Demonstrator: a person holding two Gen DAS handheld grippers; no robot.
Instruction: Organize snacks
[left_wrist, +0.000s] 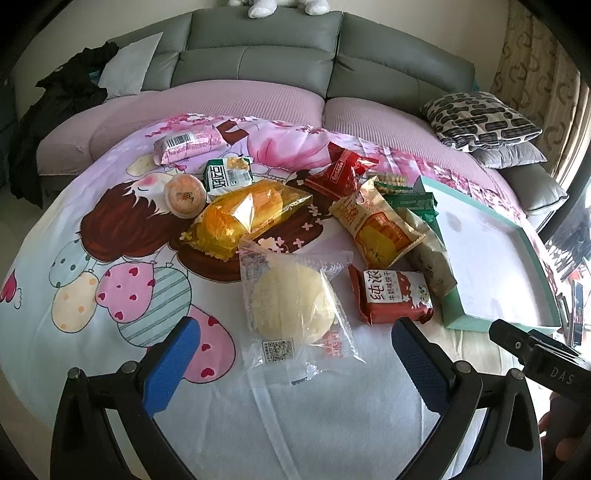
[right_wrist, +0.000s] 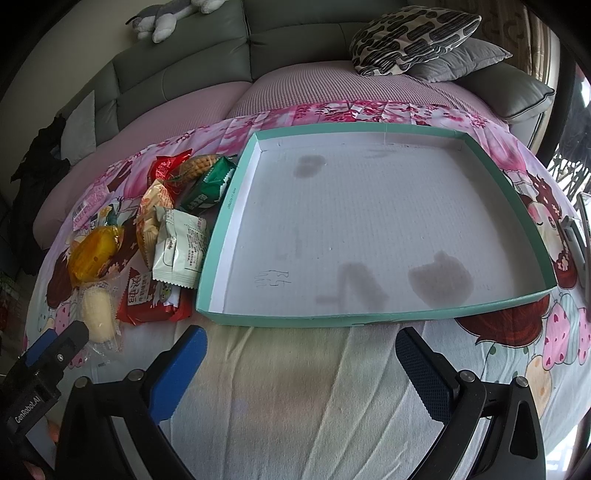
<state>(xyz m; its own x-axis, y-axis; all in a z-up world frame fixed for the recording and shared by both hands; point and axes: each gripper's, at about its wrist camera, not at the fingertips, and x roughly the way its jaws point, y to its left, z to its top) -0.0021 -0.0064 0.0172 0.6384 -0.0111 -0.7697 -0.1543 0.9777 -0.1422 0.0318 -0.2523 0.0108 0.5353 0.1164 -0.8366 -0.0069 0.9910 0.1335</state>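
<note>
Between left gripper (left_wrist: 295, 354) fingers, clear-wrapped bun (left_wrist: 291, 302), tray (left_wrist: 454, 306) right.

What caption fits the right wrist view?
Open right gripper faces an empty teal tray; snacks lie piled at its left.

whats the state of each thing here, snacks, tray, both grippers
left gripper: open, holding nothing
right gripper: open, holding nothing
teal tray: nothing inside, stained floor
clear-wrapped pale bun: sealed, flat on the cloth, nearest the left gripper
red biscuit pack: sealed, just outside the tray
yellow bread pack: sealed, in the pile
white-green pack: sealed, leaning against the tray's outer wall
</note>
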